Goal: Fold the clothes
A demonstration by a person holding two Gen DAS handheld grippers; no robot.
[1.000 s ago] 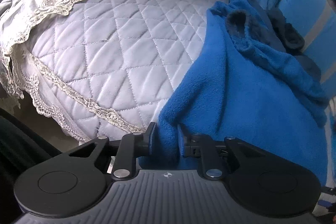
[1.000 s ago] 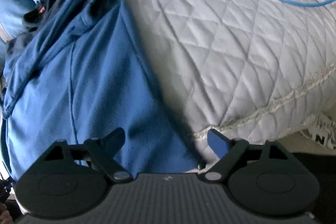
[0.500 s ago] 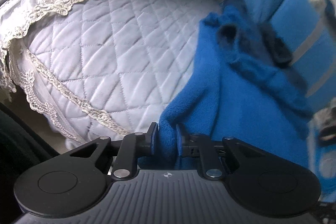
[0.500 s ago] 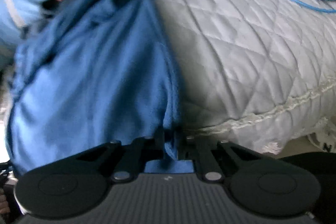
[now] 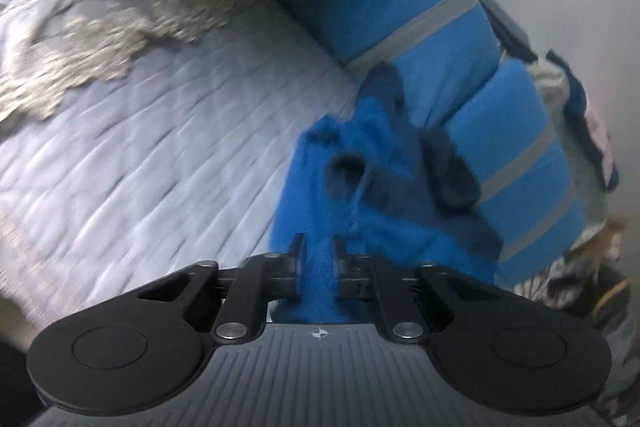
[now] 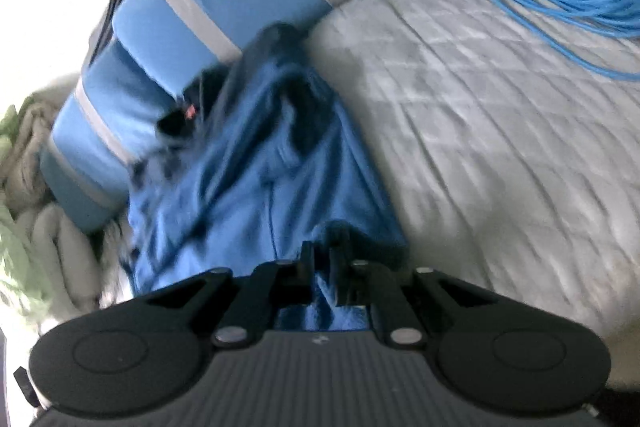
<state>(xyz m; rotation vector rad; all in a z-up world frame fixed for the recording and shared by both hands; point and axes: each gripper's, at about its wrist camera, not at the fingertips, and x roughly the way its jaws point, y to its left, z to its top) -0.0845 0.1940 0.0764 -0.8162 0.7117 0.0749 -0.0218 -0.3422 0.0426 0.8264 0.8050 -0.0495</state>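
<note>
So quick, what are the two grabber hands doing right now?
Left gripper: shut on the blue fleece garment, pinching its near edge.
Right gripper: shut on the same blue fleece garment, at its other near corner.

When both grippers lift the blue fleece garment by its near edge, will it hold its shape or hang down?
The blue fleece garment will probably hang limp: it already lies bunched on the quilted bedcover. Its fuzzy surface likely resists slipping from the left gripper and right gripper, both shut on it. It looks light.
</note>
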